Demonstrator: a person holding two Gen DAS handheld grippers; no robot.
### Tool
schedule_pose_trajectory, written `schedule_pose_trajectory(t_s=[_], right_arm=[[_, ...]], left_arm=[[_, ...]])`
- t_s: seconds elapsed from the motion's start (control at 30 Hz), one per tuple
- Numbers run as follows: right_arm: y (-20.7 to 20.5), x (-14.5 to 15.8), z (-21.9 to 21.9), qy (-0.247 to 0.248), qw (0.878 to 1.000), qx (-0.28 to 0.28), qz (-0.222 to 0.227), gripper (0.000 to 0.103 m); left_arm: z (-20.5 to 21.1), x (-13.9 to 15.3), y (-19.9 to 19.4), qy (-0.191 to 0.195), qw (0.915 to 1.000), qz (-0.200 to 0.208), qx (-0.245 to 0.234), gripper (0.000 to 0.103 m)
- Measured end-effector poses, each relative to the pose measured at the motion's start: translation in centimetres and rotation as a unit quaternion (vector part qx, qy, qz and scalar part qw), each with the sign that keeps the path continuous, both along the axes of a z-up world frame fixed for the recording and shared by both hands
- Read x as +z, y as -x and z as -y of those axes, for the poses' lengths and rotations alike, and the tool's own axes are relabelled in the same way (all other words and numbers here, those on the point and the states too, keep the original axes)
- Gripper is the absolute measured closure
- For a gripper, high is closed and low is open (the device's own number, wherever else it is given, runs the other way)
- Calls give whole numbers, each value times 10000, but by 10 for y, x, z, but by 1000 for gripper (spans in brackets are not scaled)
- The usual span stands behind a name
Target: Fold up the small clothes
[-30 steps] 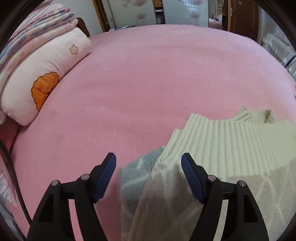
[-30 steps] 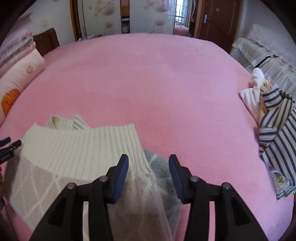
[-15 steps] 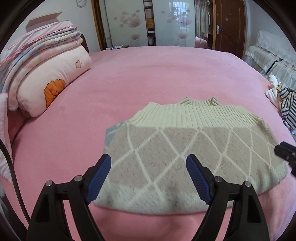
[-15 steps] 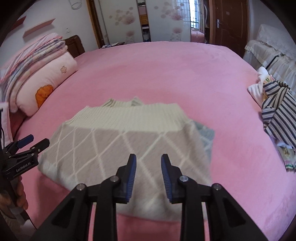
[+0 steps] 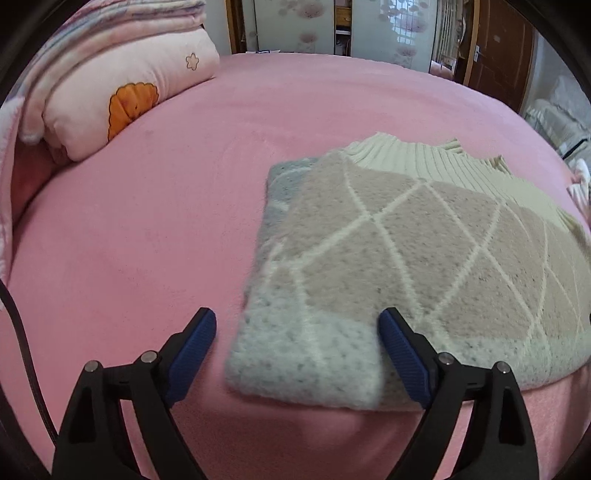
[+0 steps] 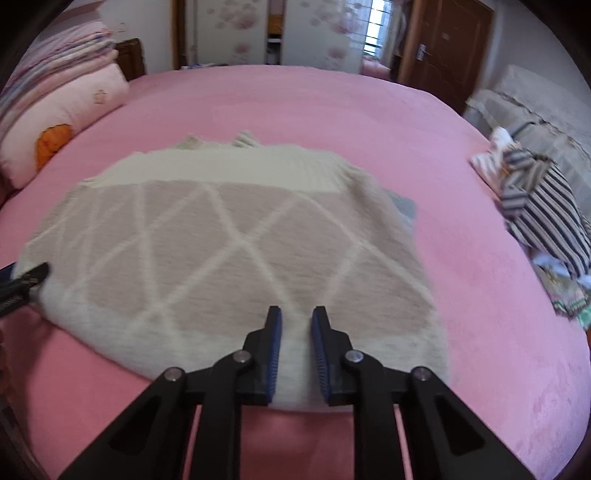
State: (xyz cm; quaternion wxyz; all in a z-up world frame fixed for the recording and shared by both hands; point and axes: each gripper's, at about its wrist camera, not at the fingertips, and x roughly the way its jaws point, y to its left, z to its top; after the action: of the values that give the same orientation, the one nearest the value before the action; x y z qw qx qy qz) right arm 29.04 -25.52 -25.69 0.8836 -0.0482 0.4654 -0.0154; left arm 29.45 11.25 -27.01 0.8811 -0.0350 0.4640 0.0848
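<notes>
Folded sweater (image 5: pixel 424 258) lying flat on pink bed (image 5: pixel 147 221), diamond-patterned beige panel uppermost, ribbed cream band along far edge, grey-blue layer showing at left edge underneath. Same sweater (image 6: pixel 229 251) seen blurred in right wrist view, spanning centre of bed (image 6: pixel 295 103).

Left gripper (image 5: pixel 297 334) low over near left corner of sweater, jaws spread wide, nothing between them; right finger's blue pad over the knit, left finger's pad over bare bedding. Contact with fabric not determinable. Tip of left gripper (image 6: pixel 22 284) also visible at left border of right wrist view, beside sweater's left edge.

Right gripper (image 6: pixel 296 325) over near edge of sweater, jaws close together with a narrow gap, nothing pinched as far as blur allows.

Pink pillow (image 5: pixel 129 92) with orange cartoon print at left of bed, folded blankets (image 5: pixel 110 22) stacked against it. Striped garment (image 6: pixel 543 210) in a heap of clothes at right side of bed, well apart from sweater. Brown door (image 6: pixel 447 44) in background.
</notes>
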Motion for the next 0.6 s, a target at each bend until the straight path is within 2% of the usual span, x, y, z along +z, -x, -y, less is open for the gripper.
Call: schedule_pose_trajectory(t_s=[0.03,0.1,0.17,0.3,0.33,0.43,0.5,0.6], right_arm=[[1,-2,13,18,10000,-97,9,92],[6,-5,39,-120,9997,-211,-8,103],[12,-6,57,-280,9994,-222,-10,103],[15,-5,62,-44,9998,-189,8,103],[13,-3,58,-31,9998,-192,-31,103],[8,13,44,36,9999,-94,9,103],[3,34,29,24,9997,90,244,103],[-20,59,7,-209,9985,359,369,103]], left_arm=[[-5,-2,0,31,10000,14,-4,13],[-10,-6,0,87,9999,35,-55,13],[-12,-9,0,131,9998,74,-126,13],[-15,-9,-2,129,9998,85,-157,13],[-15,-6,-3,141,9997,48,-167,17],[-8,14,-8,12,9994,27,-337,29],[-1,33,-12,-130,9987,231,-444,29],[12,63,-33,-144,9967,486,-629,29]])
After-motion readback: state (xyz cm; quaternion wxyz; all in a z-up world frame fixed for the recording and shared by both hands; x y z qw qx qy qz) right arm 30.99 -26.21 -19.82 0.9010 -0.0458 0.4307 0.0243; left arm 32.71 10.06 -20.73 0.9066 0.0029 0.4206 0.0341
